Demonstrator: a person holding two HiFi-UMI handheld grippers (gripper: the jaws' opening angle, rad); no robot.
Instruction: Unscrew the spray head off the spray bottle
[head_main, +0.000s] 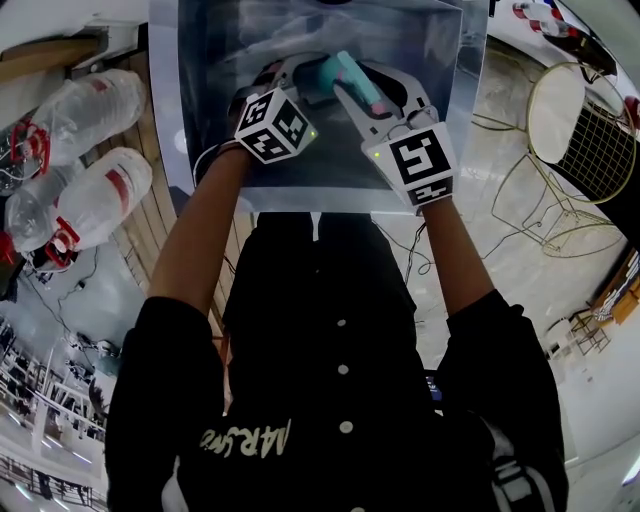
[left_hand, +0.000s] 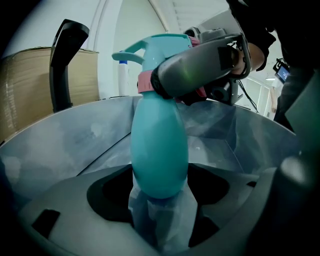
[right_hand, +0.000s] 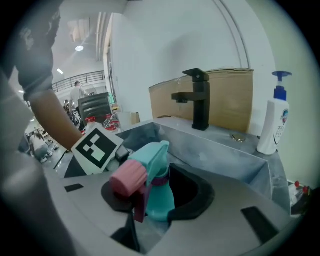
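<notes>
A teal spray bottle (head_main: 350, 75) is held over a steel sink (head_main: 200, 120). In the left gripper view its rounded body (left_hand: 160, 145) sits between the jaws of my left gripper (left_hand: 160, 200), which is shut on it. The spray head (left_hand: 150, 52) points away at the top, above a pink collar (left_hand: 145, 82). A grey finger (left_hand: 200, 70) of my right gripper crosses the neck. In the right gripper view the teal spray head (right_hand: 155, 155), with its pink nozzle (right_hand: 129, 178), lies between the jaws of my right gripper (right_hand: 155, 205), which is shut on it.
A black faucet (right_hand: 197, 97) stands at the sink's back edge, with a white soap dispenser (right_hand: 272, 122) to its right. Cardboard leans behind the faucet. Large plastic water bottles (head_main: 95, 195) lie left of the sink. A wire chair (head_main: 585, 130) stands at the right.
</notes>
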